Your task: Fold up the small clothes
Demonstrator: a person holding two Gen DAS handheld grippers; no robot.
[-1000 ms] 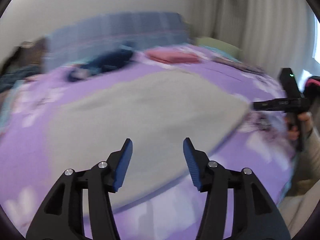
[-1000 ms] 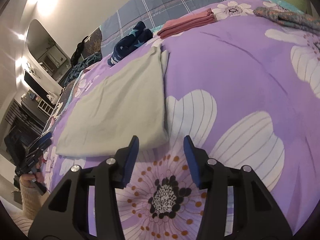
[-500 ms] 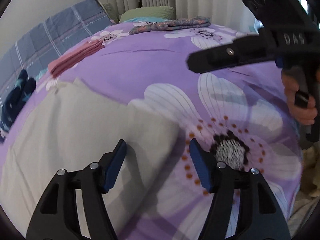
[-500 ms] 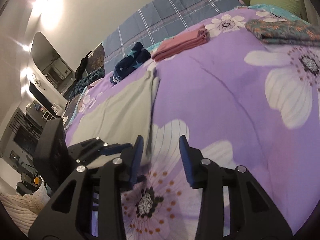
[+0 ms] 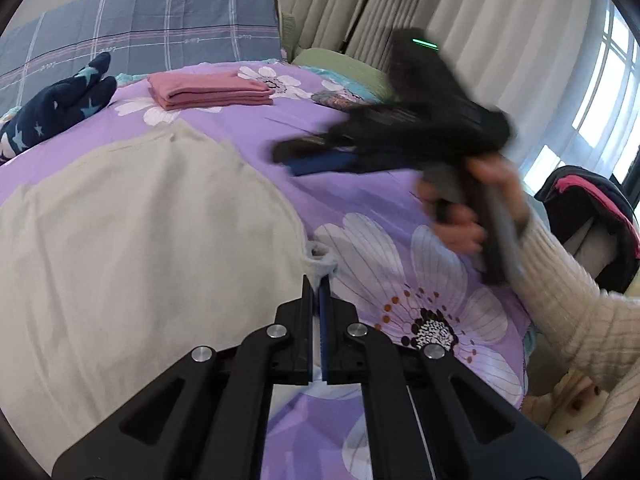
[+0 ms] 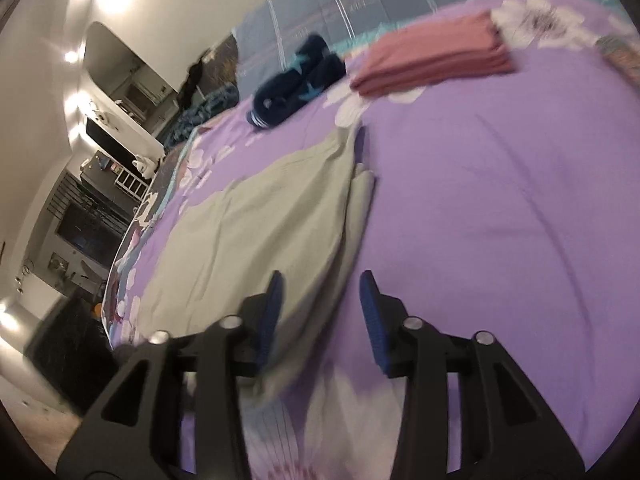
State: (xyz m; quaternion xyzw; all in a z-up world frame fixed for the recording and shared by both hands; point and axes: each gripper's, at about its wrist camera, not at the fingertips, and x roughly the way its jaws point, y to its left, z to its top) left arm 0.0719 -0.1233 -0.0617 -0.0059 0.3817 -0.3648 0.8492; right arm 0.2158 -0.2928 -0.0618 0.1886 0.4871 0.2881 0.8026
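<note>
Left wrist view: the left gripper (image 5: pixel 319 280) has its black jaws pinched tight on a small bunched corner of the pale grey-beige garment (image 5: pixel 140 232), a soft matte cloth lying flat on the purple floral bedspread (image 5: pixel 360 200). Across the bed the right gripper (image 5: pixel 316 156) is a dark blur, gripped by a hand (image 5: pixel 472 208) in a cream ribbed-knit sleeve (image 5: pixel 568 300). Farther back lie a neatly folded pink stack (image 5: pixel 208 90) and a navy star-print piece (image 5: pixel 52 108), crumpled.

Right wrist view: the right gripper (image 6: pixel 320 308) has its jaws opening, blue ribbed pads apart. The garment's (image 6: pixel 260 232) layered right edge runs between them, though the pads press on nothing. The pink stack (image 6: pixel 432 60) sits beyond, flat and rectangular.
</note>
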